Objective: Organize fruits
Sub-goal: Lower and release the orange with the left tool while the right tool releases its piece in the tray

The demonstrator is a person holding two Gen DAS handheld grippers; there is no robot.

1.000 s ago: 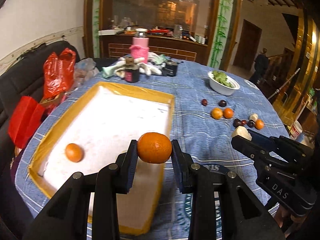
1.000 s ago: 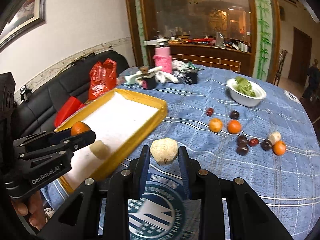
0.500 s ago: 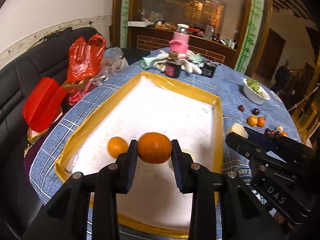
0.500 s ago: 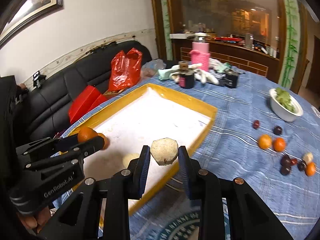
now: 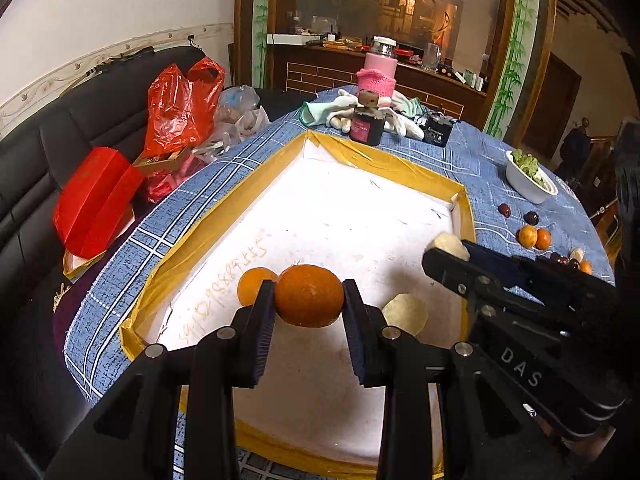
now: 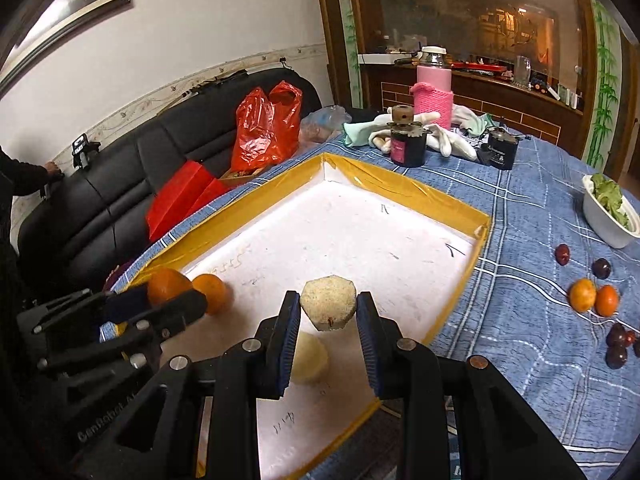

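Left wrist view: blue checked table [image 5: 472, 160] under a large white tray [image 5: 340, 216] with yellow taped rim, now filling most of the frame; a second ago off to the left and partly beyond the fingers. Both tools carried in over the tray floor since then, so the delivery step looks nearly ripe for release.

Left gripper [image 5: 308, 300] clamped on an orange [image 5: 309, 295], held above the tray, just beside a second orange [image 5: 252, 282] already lying there; earlier well apart from it, now almost overlapping in view. Right gripper [image 6: 329, 312] clamped on a pale peeled fruit [image 6: 328, 302], hanging over the tray's near part, above a similar pale fruit [image 6: 308, 356] resting on the floor; a second ago out over the cloth, short of the rim.

Grouping like with like, by the look of it: orange by orange, pale by pale. Still out on the cloth at the right: a pair of small oranges [image 6: 594, 298] and several dark plums [image 6: 616, 340], near a white bowl [image 6: 600, 220] of greens. Sorting judged well short of done.
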